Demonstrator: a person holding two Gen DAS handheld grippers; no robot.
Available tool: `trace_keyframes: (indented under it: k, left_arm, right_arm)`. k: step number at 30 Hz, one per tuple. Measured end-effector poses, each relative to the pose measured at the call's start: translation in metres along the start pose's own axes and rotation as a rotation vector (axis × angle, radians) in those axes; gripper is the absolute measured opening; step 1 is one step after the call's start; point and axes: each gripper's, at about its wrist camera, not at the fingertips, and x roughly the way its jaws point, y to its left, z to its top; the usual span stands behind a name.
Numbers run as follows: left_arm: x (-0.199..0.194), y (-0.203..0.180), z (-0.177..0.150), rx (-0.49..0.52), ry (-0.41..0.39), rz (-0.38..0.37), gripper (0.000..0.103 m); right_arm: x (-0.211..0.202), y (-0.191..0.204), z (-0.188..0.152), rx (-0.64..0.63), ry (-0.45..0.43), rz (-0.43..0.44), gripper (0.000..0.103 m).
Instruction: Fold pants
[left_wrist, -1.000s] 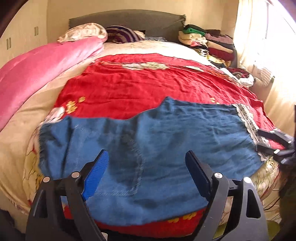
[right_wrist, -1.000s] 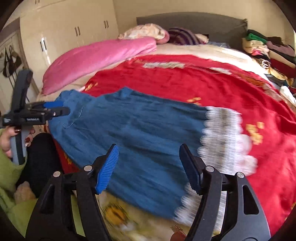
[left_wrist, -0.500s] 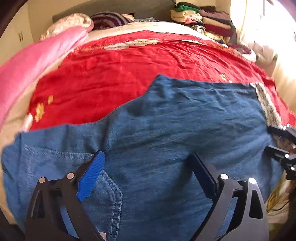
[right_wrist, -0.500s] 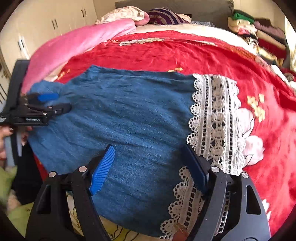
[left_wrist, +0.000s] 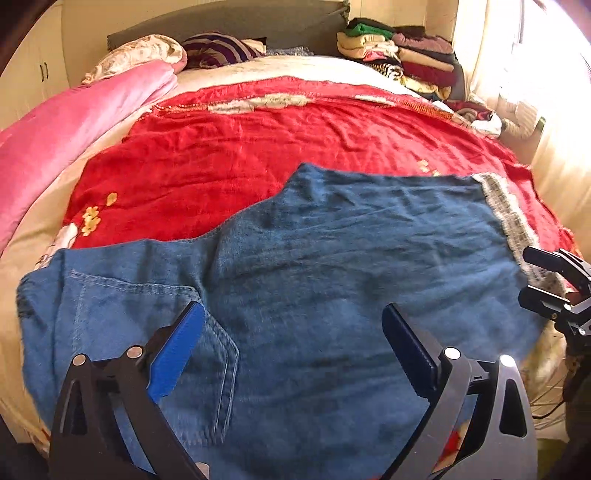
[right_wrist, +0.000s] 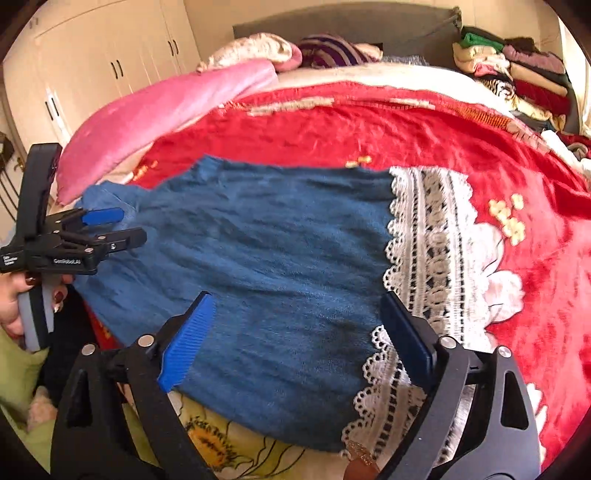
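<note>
So the blue pants (left_wrist: 325, 280) are lying spread flat across the near end of the bed, on top of the red blanket (left_wrist: 258, 147), with the back pocket (left_wrist: 207, 354) end over on the left and the white lace hem (right_wrist: 436, 258) on the right. The left gripper (left_wrist: 291, 343) hangs just over the pocket area, jaws spread wide and just been opening, nothing pinched between them, only denim underneath. The right gripper (right_wrist: 295, 332) is over the leg right by the lace, jaws also wide and just been opening, not pinching any fabric. A hand (right_wrist: 22, 299) with dark nails holds the left gripper's handle. Further back there's a pink duvet (left_wrist: 62, 133) and a stack of folded clothes (left_wrist: 402, 59).
</note>
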Motion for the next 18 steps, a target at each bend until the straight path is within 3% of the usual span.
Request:
trace_keyframes:
  k: [9,18]
  left_arm:
    - [-0.049,-0.013,0.013,0.012,-0.085,-0.025,0.098]
    - [-0.049,-0.043,0.040,0.074,-0.098,-0.046,0.098]
  right_arm:
    - [-0.045,-0.010,0.006,0.007,-0.092,-0.040,0.093]
    - [-0.075,-0.038,0.002,0.066,-0.132,-0.101,0.093]
